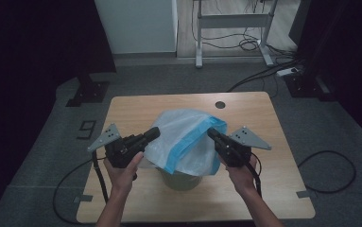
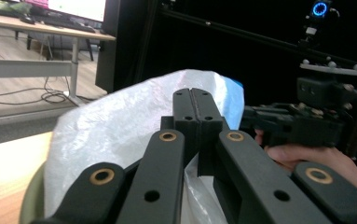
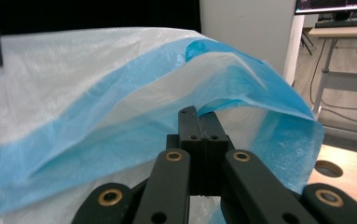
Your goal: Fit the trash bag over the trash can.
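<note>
White plastic with a blue band makes up the bag (image 1: 188,137), which sits draped over the mouth of a pale green bin (image 1: 183,179) near the front middle of the wooden table (image 1: 136,109). The left gripper (image 1: 153,133) has its jaws pressed together on the bag's left side, pinching the white film. The right gripper (image 1: 211,134) has its jaws closed on the blue-edged rim at the bag's right side. Both hands hold the bag raised between them above the bin. A round hole (image 1: 220,104) shows near the table's far edge.
</note>
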`<action>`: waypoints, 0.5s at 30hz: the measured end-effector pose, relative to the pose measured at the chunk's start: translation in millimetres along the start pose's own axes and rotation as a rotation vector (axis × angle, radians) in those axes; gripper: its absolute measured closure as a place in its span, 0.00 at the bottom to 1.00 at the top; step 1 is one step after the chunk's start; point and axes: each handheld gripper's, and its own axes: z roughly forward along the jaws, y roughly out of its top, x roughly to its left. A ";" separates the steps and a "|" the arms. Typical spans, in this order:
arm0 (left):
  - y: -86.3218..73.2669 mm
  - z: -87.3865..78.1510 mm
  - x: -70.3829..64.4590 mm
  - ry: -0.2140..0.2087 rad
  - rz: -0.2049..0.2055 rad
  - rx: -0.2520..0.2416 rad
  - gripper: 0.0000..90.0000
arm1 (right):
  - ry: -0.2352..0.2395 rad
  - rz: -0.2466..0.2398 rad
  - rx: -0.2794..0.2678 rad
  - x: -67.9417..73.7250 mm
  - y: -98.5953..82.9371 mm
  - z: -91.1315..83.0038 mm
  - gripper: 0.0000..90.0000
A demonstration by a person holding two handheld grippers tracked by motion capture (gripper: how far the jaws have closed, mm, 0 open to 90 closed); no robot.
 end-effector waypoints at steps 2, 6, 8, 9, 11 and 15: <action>1.7 -0.8 1.1 0.006 -0.001 -0.009 1.00 | 0.003 -0.025 0.005 0.1 0.6 -3.0 0.99; 5.5 -1.6 2.9 0.018 -0.006 -0.024 1.00 | 0.004 -0.051 0.016 0.4 1.3 -5.8 0.99; 7.9 -2.3 3.9 0.032 -0.004 -0.030 1.00 | -0.004 -0.076 0.031 0.1 0.7 -7.3 0.99; 9.1 -3.3 4.7 0.042 -0.003 -0.037 1.00 | -0.004 -0.076 0.031 0.1 0.7 -7.3 0.99; 13.3 -9.4 9.7 0.064 -0.009 -0.057 1.00 | -0.018 -0.081 0.039 -3.7 -0.1 -9.6 0.99; 14.5 -19.0 16.2 0.094 -0.018 -0.075 1.00 | -0.008 -0.086 0.036 -12.9 -0.4 -18.4 0.99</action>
